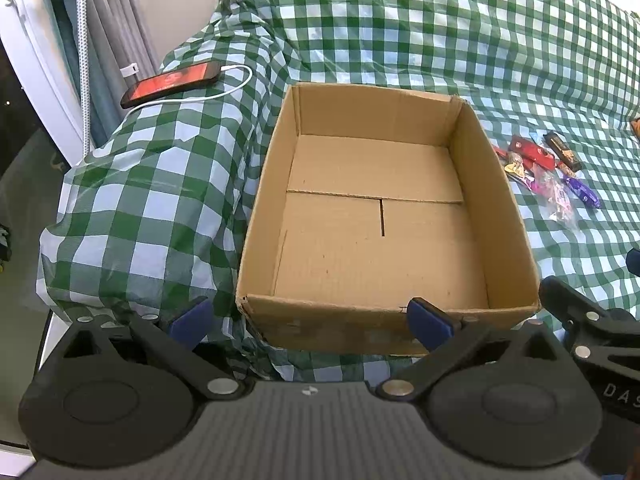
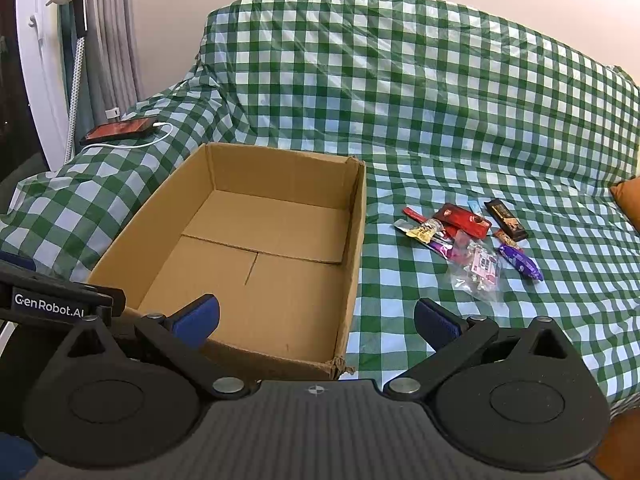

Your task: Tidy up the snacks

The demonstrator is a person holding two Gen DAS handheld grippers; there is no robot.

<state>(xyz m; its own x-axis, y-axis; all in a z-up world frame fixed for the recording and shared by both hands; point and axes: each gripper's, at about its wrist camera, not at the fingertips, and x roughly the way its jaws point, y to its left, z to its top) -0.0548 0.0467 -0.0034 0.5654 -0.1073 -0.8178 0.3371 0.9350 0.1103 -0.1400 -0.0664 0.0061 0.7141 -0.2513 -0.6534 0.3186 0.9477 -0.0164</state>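
An empty open cardboard box (image 1: 496,200) (image 2: 356,240) sits on a sofa covered with a green checked cloth (image 1: 400,32) (image 2: 400,100). A small pile of wrapped snacks (image 1: 548,168) (image 2: 472,240) lies on the cloth to the right of the box, with a red packet (image 2: 464,218), a dark bar (image 2: 506,218), a purple bar (image 2: 522,264) and a clear bag (image 2: 480,274). My left gripper (image 1: 310,320) is open and empty at the box's near wall. My right gripper (image 2: 318,320) is open and empty over the box's near right corner.
A phone (image 1: 170,82) (image 2: 120,130) with a white cable lies on the covered armrest at the left. A white door frame and a pole stand at the far left. An orange cushion (image 2: 628,200) shows at the right edge.
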